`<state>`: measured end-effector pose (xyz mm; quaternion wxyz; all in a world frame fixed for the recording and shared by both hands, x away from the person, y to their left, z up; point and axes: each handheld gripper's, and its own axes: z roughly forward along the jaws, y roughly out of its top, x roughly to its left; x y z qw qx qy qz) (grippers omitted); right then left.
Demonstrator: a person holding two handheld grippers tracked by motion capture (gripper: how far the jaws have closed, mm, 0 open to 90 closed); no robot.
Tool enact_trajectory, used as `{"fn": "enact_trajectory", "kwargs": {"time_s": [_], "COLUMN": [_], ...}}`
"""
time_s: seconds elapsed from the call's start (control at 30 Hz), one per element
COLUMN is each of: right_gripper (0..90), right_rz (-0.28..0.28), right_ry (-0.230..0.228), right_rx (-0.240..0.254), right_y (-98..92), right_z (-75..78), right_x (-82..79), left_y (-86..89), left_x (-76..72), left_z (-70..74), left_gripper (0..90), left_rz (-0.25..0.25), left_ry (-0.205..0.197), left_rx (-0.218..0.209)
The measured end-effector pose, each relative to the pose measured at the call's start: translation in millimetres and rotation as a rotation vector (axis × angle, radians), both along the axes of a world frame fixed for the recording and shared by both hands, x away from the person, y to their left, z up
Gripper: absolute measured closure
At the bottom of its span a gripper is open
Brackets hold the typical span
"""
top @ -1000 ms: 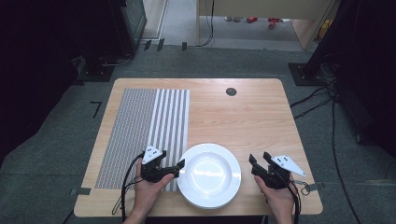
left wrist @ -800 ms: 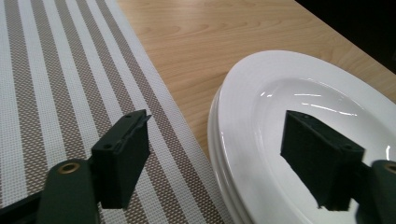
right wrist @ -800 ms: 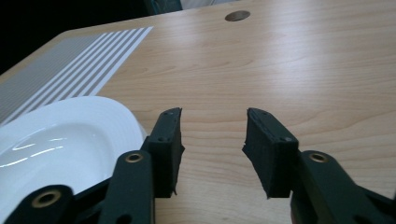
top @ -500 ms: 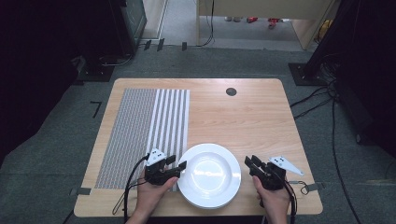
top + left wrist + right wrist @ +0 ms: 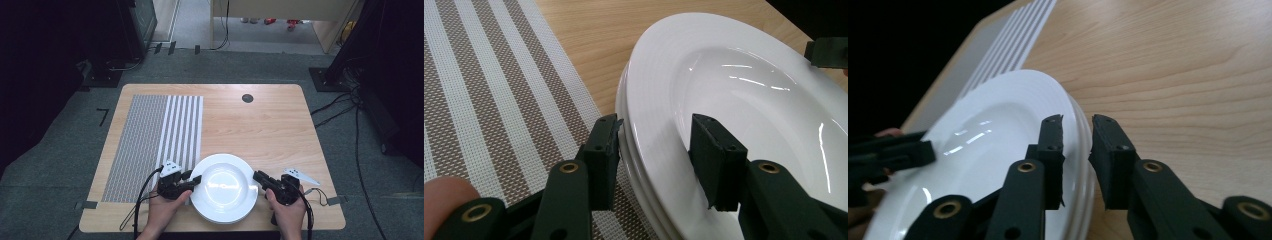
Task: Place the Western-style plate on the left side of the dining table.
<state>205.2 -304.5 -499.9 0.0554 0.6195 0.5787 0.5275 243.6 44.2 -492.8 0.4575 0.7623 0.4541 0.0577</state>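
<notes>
A light wooden table (image 5: 260,125) holds a grey-and-white striped woven placemat (image 5: 150,145) at left. Round white ceramic plates (image 5: 224,187), stacked, sit at the near edge. The left gripper (image 5: 192,181) and right gripper (image 5: 259,176) straddle opposite rims, jaws parted, unclenched.

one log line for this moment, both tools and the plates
left tool: open, jaws astride rim of plate stack | right tool: open, astride opposite rim | stack: flat on table, edge over striped mat
</notes>
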Motion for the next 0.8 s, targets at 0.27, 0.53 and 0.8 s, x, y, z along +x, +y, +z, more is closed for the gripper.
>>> {"fn": "enact_trajectory", "kwargs": {"time_s": [0.27, 0.53, 0.8], "right_gripper": [82.6, 83.8, 84.8], "right_rz": [-0.006, -0.017, -0.014], "right_ry": [0.068, 0.113, 0.073], "right_rx": [0.050, 0.170, 0.230], "right_y": [-0.6, -3.9, -3.0], "right_z": [0.4, -4.9, -5.1], "right_x": [-0.3, 1.5, 1.6], "left_y": [2.4, 2.8, 2.9], "left_x": [0.7, 1.6, 2.2], "left_z": [0.2, -1.9, -2.4], "left_gripper": [56.8, 56.2, 57.1], "left_rz": [-0.004, 0.000, 0.010], "left_ry": [0.009, 0.029, 0.036], "left_rx": [-0.017, -0.029, -0.035]}}
